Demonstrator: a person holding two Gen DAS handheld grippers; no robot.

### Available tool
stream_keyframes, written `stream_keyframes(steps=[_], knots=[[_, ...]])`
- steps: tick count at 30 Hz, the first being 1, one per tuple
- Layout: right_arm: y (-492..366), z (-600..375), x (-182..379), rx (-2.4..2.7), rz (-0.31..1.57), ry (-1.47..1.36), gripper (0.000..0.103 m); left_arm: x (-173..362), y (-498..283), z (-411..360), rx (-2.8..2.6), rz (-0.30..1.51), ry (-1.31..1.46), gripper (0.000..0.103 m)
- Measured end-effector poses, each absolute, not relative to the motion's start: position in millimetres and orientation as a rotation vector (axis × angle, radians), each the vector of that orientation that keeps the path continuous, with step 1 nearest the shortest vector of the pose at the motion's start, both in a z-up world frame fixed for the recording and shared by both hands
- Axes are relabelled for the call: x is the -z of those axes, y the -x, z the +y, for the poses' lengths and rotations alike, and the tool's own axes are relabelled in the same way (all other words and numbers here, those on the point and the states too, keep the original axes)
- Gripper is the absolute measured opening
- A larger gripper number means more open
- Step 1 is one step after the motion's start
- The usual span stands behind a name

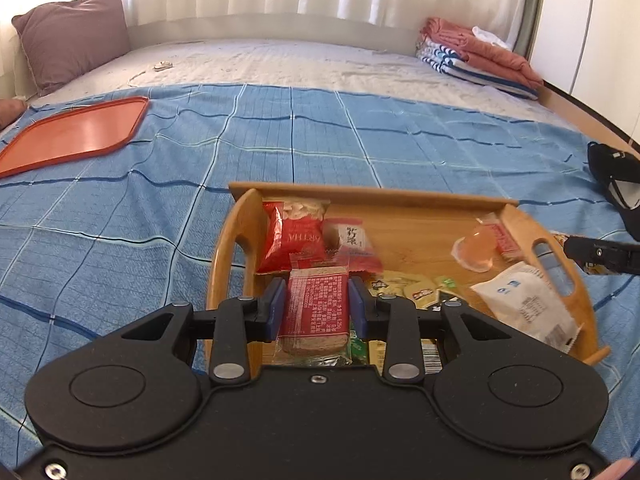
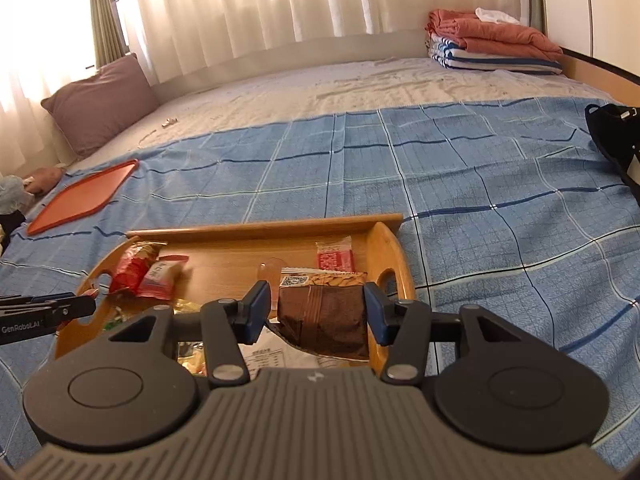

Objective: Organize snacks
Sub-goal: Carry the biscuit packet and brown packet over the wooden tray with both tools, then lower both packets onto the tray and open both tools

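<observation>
Two handheld grippers hover over one wooden tray (image 1: 404,196) of snacks, which sits on a bed with a blue checked cover (image 1: 120,208).

In the left wrist view, the left gripper (image 1: 318,300), low in the centre of the frame, is clamped narrowly on one red-labelled cracker packet (image 1: 316,308). Beyond it in the tray lie two red packets (image 1: 294,240) at the left end, one clear jelly cup (image 1: 474,250) toward the right and one white packet (image 1: 528,306) at the right edge. Several small yellow and green wrappers (image 1: 404,288) between them are too jumbled to count.

In the right wrist view, the right gripper (image 2: 316,308), in the lower centre, holds one brown packet (image 2: 326,316) between moderately spread fingers.

One empty orange tray (image 1: 76,136) lies in the upper left, well apart from the wooden one. One purple pillow (image 1: 72,36) and one stack of folded blankets (image 1: 476,56) sit at the far corners of the bed.
</observation>
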State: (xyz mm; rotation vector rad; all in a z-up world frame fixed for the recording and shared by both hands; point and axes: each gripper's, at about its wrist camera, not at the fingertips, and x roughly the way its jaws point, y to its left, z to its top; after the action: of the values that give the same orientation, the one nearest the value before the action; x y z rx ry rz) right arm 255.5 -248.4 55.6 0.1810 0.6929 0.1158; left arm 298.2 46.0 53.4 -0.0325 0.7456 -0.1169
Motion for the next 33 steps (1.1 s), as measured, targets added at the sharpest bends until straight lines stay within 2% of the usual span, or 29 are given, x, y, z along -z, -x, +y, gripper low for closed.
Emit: stream_keyframes(steps=[14, 33], knots=[[-299.3, -242.6, -27.0, -0.114, 0.736, -0.173, 0.054, -29.1, -316.9, 39.6, 0.107, 0.755, 0.004, 0.032], [-314.8, -242.8, -5.2, -0.12, 0.751, -0.173, 0.056, -17.4, -324.6, 41.9, 0.109, 0.745, 0.024, 0.032]])
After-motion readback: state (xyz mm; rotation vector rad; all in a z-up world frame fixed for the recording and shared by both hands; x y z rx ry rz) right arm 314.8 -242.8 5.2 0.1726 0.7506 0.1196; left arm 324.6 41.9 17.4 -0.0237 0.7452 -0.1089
